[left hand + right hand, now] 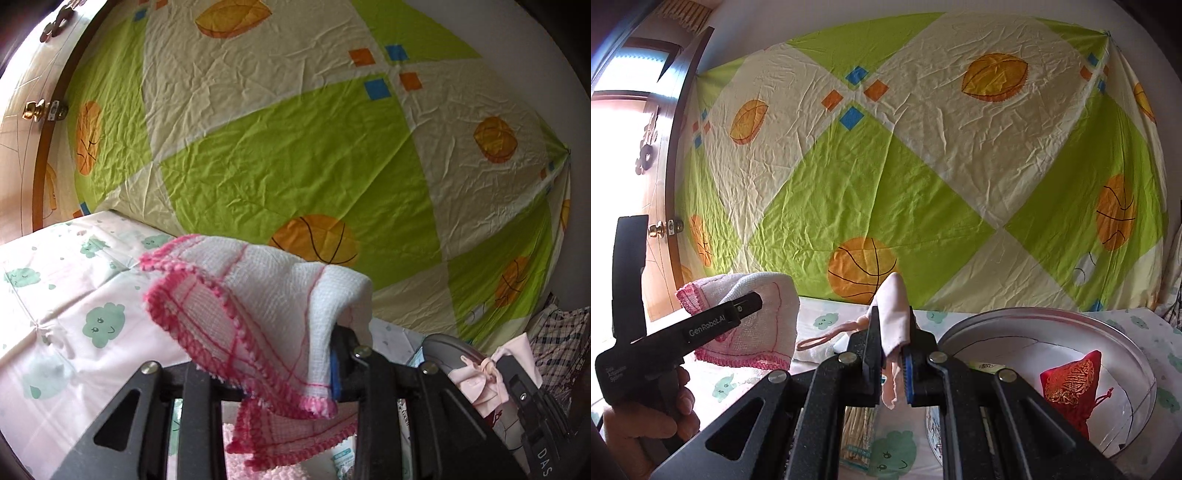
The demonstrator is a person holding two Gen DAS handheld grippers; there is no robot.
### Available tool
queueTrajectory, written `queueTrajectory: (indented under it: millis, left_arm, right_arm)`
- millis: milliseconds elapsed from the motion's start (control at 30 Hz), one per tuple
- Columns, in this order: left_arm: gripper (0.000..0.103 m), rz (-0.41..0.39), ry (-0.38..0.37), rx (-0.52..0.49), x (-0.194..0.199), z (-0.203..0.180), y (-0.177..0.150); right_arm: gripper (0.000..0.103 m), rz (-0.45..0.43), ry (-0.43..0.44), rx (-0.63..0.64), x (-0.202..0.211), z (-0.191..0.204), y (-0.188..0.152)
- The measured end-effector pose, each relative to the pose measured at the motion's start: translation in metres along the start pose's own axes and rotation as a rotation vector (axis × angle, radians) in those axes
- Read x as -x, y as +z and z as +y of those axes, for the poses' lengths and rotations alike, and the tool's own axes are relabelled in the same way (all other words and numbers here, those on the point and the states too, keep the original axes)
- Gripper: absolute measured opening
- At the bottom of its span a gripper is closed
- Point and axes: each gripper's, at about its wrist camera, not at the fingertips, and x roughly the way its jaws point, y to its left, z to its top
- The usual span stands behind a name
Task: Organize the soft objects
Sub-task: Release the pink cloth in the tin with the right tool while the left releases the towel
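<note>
At the far left of the right wrist view stands a wooden door [653, 236] with a brass knob [656, 229], and just in front of it the left gripper [753, 301], gripped in a bare hand [646, 417], is raised above the bed. Its jaws are clenched on a white waffle-weave dishcloth [266, 306] with a pink crocheted edge; in the left wrist view the cloth drapes over the fingers and hangs down between them, clear of the pink sheet [66, 332] printed with green clouds. Behind everything hangs a wrinkled green and cream sheet [905, 177] with orange basketballs and leaves, covering the wall. Toward the middle, the right gripper [892, 369] is closed on a pale pink soft item [895, 314], which sticks up upright between the blue-padded fingers [909, 380], with a thin pink loop [820, 338] trailing to its left. Below that gripper lies a bundle of straw-coloured sticks in a wrapper [858, 428]. To the right sits a round metal tray [1052, 325] on the bed, and inside it, toward its right side, rests a red pouch [1071, 387] with gold embroidery and a drawstring. At the far right edge of the left wrist view lies a checked fabric [557, 339].
</note>
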Motion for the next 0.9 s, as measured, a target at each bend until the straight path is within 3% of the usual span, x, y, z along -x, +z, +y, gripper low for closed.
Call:
queueTrajectory:
  millis: [500,900]
  left_arm:
    - [0.03,-0.042,-0.016,-0.09,0.012,-0.044,-0.014]
    - [0.03,-0.026,-0.033,-0.086,0.012,-0.064,-0.024]
  right_arm:
    - [0.009,0.037,-0.059,-0.04,-0.002,-0.031,0.002]
    - [0.009,0.065,-0.101,-0.057,-0.003,-0.057,0.0]
